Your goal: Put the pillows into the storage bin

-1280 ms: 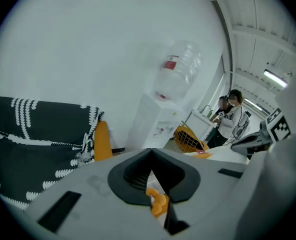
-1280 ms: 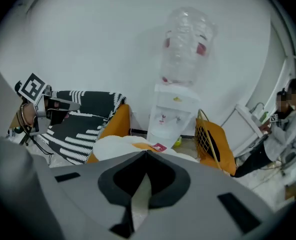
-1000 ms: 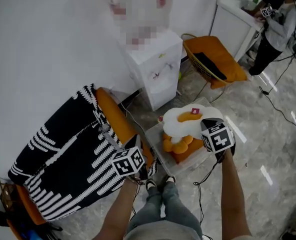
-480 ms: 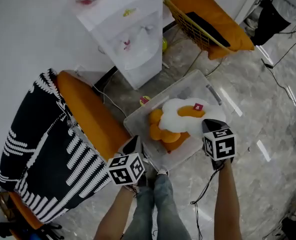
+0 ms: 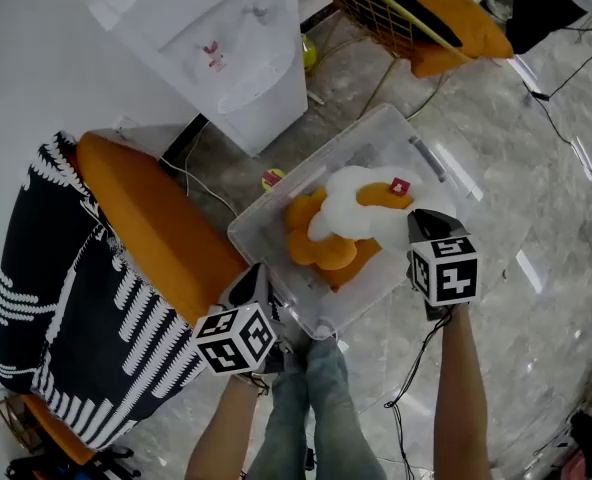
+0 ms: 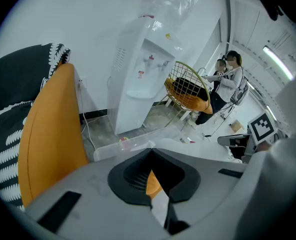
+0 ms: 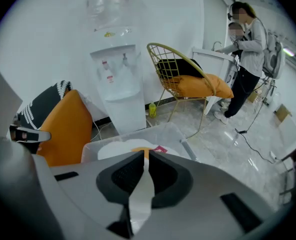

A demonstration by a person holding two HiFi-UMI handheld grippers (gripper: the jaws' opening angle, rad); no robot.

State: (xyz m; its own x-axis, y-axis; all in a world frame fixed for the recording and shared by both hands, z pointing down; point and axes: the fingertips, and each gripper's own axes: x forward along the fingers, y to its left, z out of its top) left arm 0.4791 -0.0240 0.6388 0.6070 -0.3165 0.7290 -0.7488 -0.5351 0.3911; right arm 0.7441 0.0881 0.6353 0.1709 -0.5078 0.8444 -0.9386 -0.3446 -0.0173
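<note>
**Position.** The bin [image 5: 366, 148] stands on the floor at the centre of the head view. The egg pillow [image 5: 361, 213] lies in it toward the 3 o'clock side. The orange pillow [image 5: 316, 248] touches the egg pillow at that pillow's 8 o'clock.

**Right gripper** [image 5: 423, 223]. It sits at the bin's 4 o'clock edge. Its jaws are clamped on a fold of the egg pillow's white fabric, which runs as a strip between the pads.

**Left gripper** [image 5: 254, 278]. It sits at the bin's 7 o'clock corner, outside the rim. Its jaws are together at the tips. An orange sliver shows in the slot behind them. This is judged to be the orange pillow seen through the gap, not a grip.

**Handling.**
- The pillows look soft, light and plush. They should compress freely and pose no breakage risk.
- Pinch an edge fold or a lobe, because a full-body grip exceeds the jaw span.
- Expect sag when a pillow is held from one edge.
- The fabric is unlikely to slip in the ribbed pads.

**Outside the bin.** The striped pillow [image 5: 56, 298] and the cushion [image 5: 146, 218] lean together at the bin's 9 o'clock. Both are bulkier, so take each by a corner or seam, using both grippers.
</note>
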